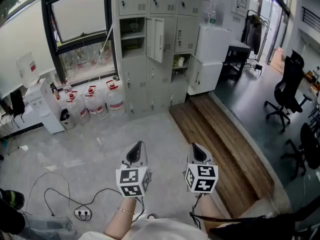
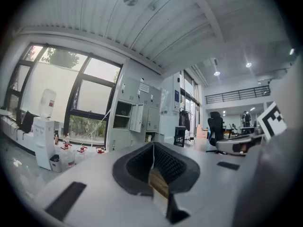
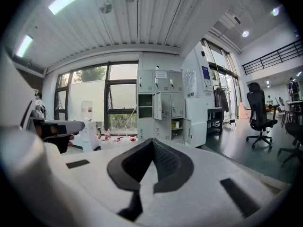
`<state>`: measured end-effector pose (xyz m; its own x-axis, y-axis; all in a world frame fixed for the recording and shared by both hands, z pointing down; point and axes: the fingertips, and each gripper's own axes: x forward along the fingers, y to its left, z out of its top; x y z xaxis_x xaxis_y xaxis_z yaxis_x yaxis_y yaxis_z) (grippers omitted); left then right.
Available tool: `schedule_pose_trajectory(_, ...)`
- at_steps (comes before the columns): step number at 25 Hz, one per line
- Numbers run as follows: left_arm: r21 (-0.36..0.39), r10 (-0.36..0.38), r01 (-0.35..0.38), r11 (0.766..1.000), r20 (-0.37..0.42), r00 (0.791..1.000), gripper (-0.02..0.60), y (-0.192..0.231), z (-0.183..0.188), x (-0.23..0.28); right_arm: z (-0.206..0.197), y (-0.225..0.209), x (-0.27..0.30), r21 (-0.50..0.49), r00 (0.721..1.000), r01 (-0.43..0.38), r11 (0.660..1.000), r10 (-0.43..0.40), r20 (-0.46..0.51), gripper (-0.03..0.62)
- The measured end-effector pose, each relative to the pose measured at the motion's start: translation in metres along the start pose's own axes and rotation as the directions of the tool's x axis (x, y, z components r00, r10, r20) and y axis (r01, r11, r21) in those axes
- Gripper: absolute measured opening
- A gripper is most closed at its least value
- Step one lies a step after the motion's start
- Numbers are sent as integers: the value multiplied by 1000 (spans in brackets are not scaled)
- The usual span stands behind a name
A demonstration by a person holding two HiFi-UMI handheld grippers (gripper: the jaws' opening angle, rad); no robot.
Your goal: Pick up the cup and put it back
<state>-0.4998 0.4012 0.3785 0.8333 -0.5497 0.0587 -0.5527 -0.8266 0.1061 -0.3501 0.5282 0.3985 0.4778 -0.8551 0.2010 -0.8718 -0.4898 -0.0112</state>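
A small pale cup [image 1: 181, 61] stands in an open compartment of the grey lockers [image 1: 150, 29], far ahead across the floor. The same cup shows small in the right gripper view [image 3: 175, 124] and tiny in the left gripper view [image 2: 148, 137]. My left gripper [image 1: 136, 150] and right gripper [image 1: 198, 152] are held side by side at the bottom of the head view, both pointing toward the lockers. The left gripper [image 2: 153, 148] has its black pads closed together with nothing between them. The right gripper [image 3: 152, 144] is also shut and empty. Both are well short of the cup.
Several water jugs [image 1: 95, 101] and a water dispenser [image 1: 36, 91] stand by the window at left. A white cabinet [image 1: 210, 54] sits right of the lockers. A wooden floor strip [image 1: 220, 144] runs ahead on the right. Office chairs [image 1: 287, 91] stand far right; a power strip with cables [image 1: 82, 213] lies lower left.
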Motion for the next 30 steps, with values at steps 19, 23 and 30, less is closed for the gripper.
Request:
schedule_pose_trajectory(19,-10,-42,42,999,-14,999,11,32,-2,15,3,14,19,78,998,64,995,-66,16,-8)
schedule_pose_trajectory(23,-26,-49,48,998,-24,999,11,42,-7,28,-3,14,28,76,997,83,994,-83,-3,-8)
schedule_pose_trajectory(30,-29,-79,77,997,-54,995,11,42,-21,62,-17,-10,49,102,991,134,986,-131,-35,-8)
